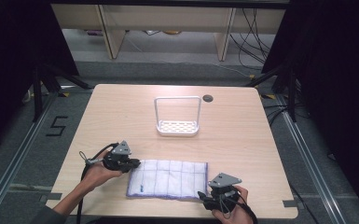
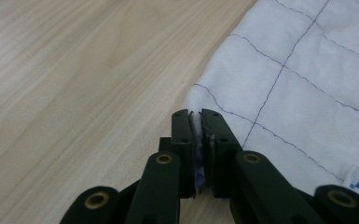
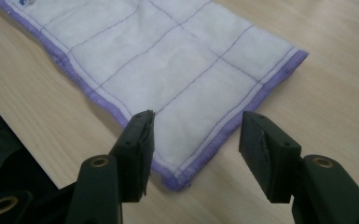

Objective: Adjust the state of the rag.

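The left tongs (image 2: pixel 197 122) pinch shut on the far-left corner of the white quilted cloth with purple edging (image 1: pixel 168 178). The right tongs (image 3: pixel 195 142), wide open, straddle its near-right corner flat on the wooden counter (image 1: pixel 242 121); lower them squarely before closing, I judge.

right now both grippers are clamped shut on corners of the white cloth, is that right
Not quite. Only the left gripper is shut on a corner of the white cloth. The right gripper is open: the right gripper view shows its jaws spread wide, either side of the cloth's near corner, not yet pinching it.
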The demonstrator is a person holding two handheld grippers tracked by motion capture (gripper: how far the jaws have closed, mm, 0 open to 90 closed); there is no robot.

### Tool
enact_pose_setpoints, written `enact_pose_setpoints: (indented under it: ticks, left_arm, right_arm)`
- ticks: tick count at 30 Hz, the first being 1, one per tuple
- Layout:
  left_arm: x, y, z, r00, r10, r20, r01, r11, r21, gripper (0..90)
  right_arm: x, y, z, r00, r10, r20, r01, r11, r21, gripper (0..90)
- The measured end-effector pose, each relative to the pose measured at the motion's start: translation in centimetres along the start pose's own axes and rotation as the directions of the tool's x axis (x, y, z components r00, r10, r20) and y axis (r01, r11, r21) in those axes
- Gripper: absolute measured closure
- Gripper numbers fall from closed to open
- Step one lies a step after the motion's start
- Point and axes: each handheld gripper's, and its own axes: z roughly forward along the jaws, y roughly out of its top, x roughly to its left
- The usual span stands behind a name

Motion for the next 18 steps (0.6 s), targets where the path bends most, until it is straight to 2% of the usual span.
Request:
enact_pose_setpoints:
  ticks: [3, 5, 6, 7, 8, 9, 10, 11, 12, 13, 14, 15, 16, 18]
  left_arm:
    - [-0.1, -0.1, 0.0, 0.9999, -0.016, 0.002, 0.016, 0.9998, -0.01, 84.1]
    - [-0.2, -0.2, -0.1, 0.9998, -0.02, 0.008, 0.02, 0.9998, -0.007, 84.4]
    - [-0.2, -0.3, -0.1, 0.9998, -0.019, 0.005, 0.019, 0.9998, -0.008, 84.5]
    - [-0.3, -0.4, -0.2, 0.9998, -0.02, 0.003, 0.02, 0.9998, -0.007, 84.6]
    - [-0.3, -0.4, -0.3, 0.9998, -0.019, 0.005, 0.019, 0.9998, -0.007, 84.8]
    - [-0.5, -0.6, -0.3, 0.9988, -0.045, 0.016, 0.046, 0.9988, -0.017, 84.8]
    - [-0.4, -0.6, -0.5, 0.9996, -0.021, 0.021, 0.021, 0.9998, 0.0, 84.8]
    - [-0.6, -0.7, -0.6, 0.9992, -0.033, 0.022, 0.033, 0.9994, -0.003, 84.8]
    - [-0.6, -0.8, -0.7, 0.9992, -0.032, 0.025, 0.032, 0.9995, -0.005, 84.9]
    - [-0.7, -1.0, -0.8, 0.9993, -0.031, 0.021, 0.032, 0.9995, -0.005, 84.9]
    - [-1.0, -1.2, -0.9, 0.9983, -0.051, 0.028, 0.052, 0.9985, -0.02, 84.9]
    - [-0.9, -1.3, -1.1, 0.9992, -0.027, 0.031, 0.027, 0.9996, -0.005, 85.0]
    - [-1.1, -1.4, -1.2, 0.9988, -0.037, 0.032, 0.038, 0.9993, -0.008, 85.0]
    - [-1.4, -1.7, -1.5, 0.999, -0.021, 0.038, 0.021, 0.9998, -0.002, 85.1]
  right_arm:
    - [0.1, -0.4, 0.4, 0.9997, 0.019, -0.013, -0.019, 0.999, 0.045, 46.9]
    - [0.2, -0.7, 0.7, 0.9999, 0.008, -0.01, -0.007, 0.998, 0.055, 47.8]
    - [0.2, -0.8, 0.9, 1.0, -0.002, -0.008, 0.003, 0.999, 0.043, 49.3]
    - [0.3, -0.8, 0.8, 0.9998, 0.012, -0.017, -0.011, 0.998, 0.057, 50.2]
    - [0.3, -0.8, 0.9, 0.9997, 0.001, -0.023, 0.001, 0.998, 0.064, 52.6]
    - [0.3, -0.9, 1.2, 0.9996, -0.009, -0.026, 0.01, 0.998, 0.067, 54.1]
    - [0.4, -1.0, 1.3, 0.9996, 0.001, -0.028, 0.001, 0.997, 0.075, 56.3]
    - [0.4, -1.0, 1.3, 0.9996, 0.006, -0.028, -0.005, 0.998, 0.067, 58.7]
    - [0.3, -0.9, 1.2, 0.9995, 0.002, -0.032, 0.0, 0.996, 0.084, 62.1]
    - [0.0, -0.9, 1.3, 0.9991, -0.036, -0.023, 0.037, 0.997, 0.067, 65.9]
    - [0.0, -1.0, 1.3, 0.9991, -0.036, -0.023, 0.037, 0.998, 0.056, 70.7]
    - [0.1, -1.0, 1.3, 0.9989, -0.032, -0.036, 0.034, 0.997, 0.066, 76.3]
    - [-0.1, -0.9, 1.3, 0.9977, -0.059, -0.034, 0.061, 0.996, 0.06, 80.2]
    - [-0.1, -0.8, 1.5, 0.9977, -0.046, -0.05, 0.049, 0.997, 0.061, 83.5]
